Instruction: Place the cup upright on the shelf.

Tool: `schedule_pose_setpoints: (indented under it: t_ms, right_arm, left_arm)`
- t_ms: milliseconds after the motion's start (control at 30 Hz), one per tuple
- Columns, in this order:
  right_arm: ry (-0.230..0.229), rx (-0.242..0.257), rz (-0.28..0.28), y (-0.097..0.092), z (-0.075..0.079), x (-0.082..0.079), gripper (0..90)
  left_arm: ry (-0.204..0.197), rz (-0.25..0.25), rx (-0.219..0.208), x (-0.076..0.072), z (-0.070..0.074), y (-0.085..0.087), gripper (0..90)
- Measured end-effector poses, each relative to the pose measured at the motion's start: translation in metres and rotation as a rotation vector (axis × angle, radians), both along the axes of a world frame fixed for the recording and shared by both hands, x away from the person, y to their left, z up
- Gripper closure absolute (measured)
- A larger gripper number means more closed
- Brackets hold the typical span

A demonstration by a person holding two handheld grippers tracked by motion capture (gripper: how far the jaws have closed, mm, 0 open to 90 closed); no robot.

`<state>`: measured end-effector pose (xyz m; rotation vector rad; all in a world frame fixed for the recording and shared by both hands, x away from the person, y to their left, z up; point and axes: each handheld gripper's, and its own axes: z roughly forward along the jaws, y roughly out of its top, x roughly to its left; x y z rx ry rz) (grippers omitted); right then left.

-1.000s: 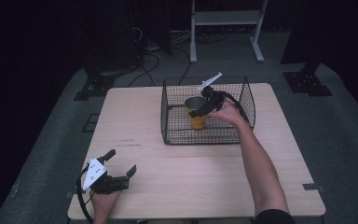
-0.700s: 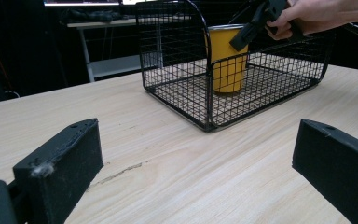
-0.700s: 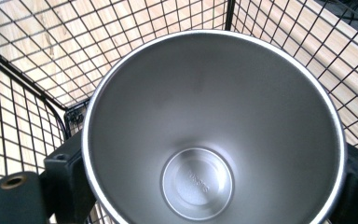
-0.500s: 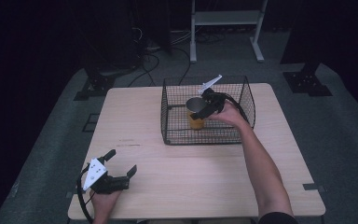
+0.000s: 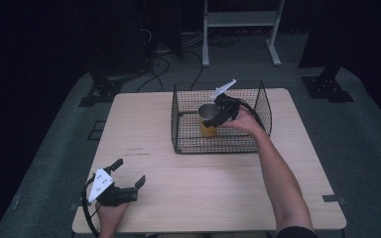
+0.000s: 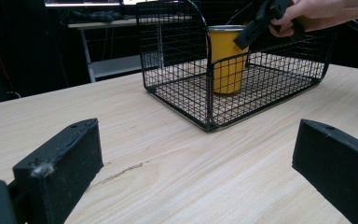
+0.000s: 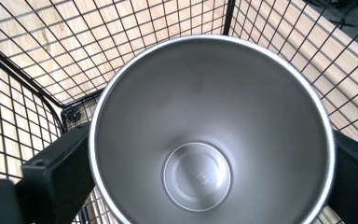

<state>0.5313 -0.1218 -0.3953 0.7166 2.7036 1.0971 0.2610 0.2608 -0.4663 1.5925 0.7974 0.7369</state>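
A yellow cup [image 5: 207, 130] with a steel inside [image 7: 205, 140] stands upright in a black wire basket [image 5: 218, 146] at the table's far middle. My right gripper [image 5: 214, 115] reaches into the basket from the right and is shut on the cup, one jaw on each side of its rim. In the left gripper view the cup [image 6: 226, 60] rests on the basket floor [image 6: 270, 84], with the right gripper [image 6: 249, 32] at its rim. My left gripper [image 5: 129, 171] lies open on the table near the front left corner, holding nothing.
The wooden table [image 5: 144, 129] is bare between the basket and the left gripper. A white metal stand [image 5: 238, 20] and cables sit on the dark floor beyond the far edge. Basket walls [image 7: 28, 56] closely surround the cup.
The right gripper with the cup has sunk slightly lower inside the basket. The left gripper has not moved.
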Motion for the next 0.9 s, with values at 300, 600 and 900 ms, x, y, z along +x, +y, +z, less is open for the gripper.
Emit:
schedule_pose_setpoints:
  t_ms: [300, 600, 900]
  right_arm:
    - [-0.026, 0.054, -0.003, -0.003, 0.011, -0.002, 1.1]
    - [-0.036, 0.098, -0.014, -0.008, 0.020, -0.004, 1.0]
    - [-0.044, 0.183, -0.023, -0.019, 0.037, -0.009, 1.0]
  left_arm:
    - [0.000, 0.001, 0.003, 0.000, 0.000, 0.000, 0.9]
    - [-0.002, 0.002, 0.002, 0.000, 0.000, 0.000, 0.9]
    - [0.000, 0.002, 0.004, 0.000, 0.000, -0.001, 0.8]
